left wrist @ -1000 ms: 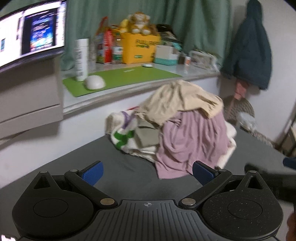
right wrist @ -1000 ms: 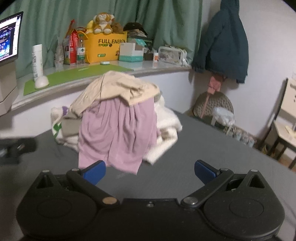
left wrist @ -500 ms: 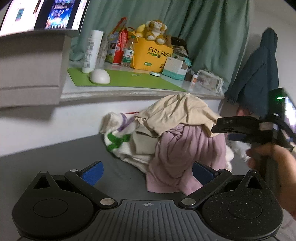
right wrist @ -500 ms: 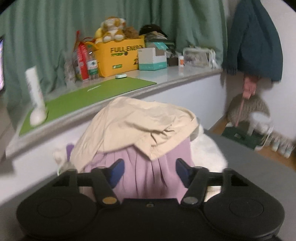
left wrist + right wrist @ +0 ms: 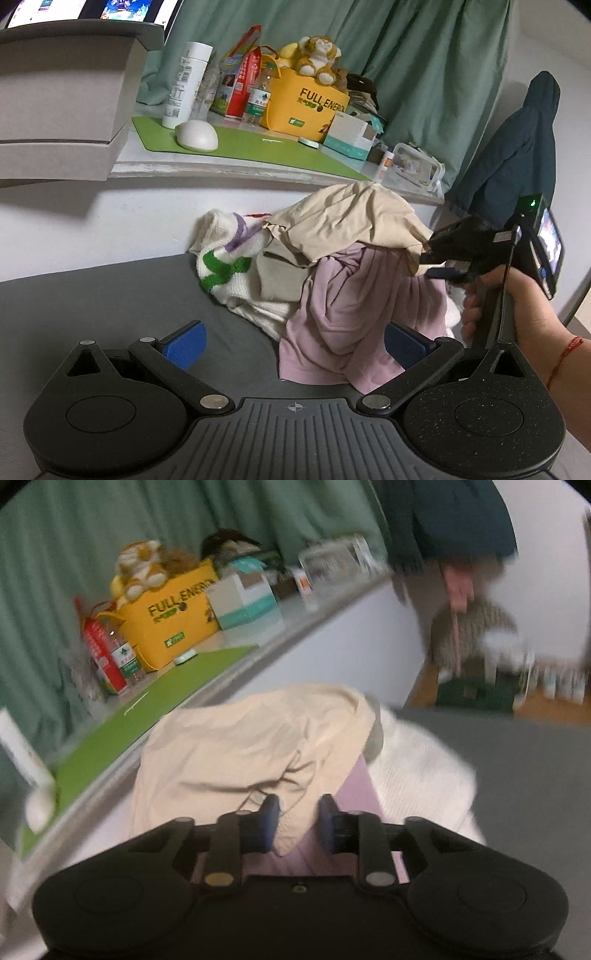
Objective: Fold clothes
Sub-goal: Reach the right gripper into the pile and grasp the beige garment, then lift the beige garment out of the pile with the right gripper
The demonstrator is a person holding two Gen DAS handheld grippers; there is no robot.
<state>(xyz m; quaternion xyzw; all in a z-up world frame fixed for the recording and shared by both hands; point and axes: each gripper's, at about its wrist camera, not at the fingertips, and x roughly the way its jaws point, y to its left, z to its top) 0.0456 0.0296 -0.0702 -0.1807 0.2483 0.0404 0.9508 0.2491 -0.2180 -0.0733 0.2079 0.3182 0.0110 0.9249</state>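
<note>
Left wrist view gets the whole scene: one dark grey surface (image 5: pixel 92 295) with one heap of clothes on it, close to the white wall under the ledge. I count four pieces in the heap: a lilac garment (image 5: pixel 354 306) spilling down the front, a beige garment (image 5: pixel 343 218) draped over the top, a white knit with green and purple marks (image 5: pixel 229 266) on the left side, and a greyish piece (image 5: pixel 280 277) tucked in the middle. On the ledge there's one green mat (image 5: pixel 240 147), one yellow bag (image 5: pixel 306 110) with one plush toy (image 5: pixel 317 59) sitting on it, one white bottle (image 5: pixel 186 85) and one mouse (image 5: pixel 195 134).

The left gripper (image 5: pixel 291 343) hangs in front of the heap, fingers wide apart, nothing between them.

Only this view shows the person's hand (image 5: pixel 517 299) on the right gripper (image 5: pixel 436 254), which sits at the beige garment's right edge. The right wrist view is blurry but shows the close-up the other can't: a beige fold hangs between the fingers, which are closing on it, and I can't tell if the pads press it yet.
</note>
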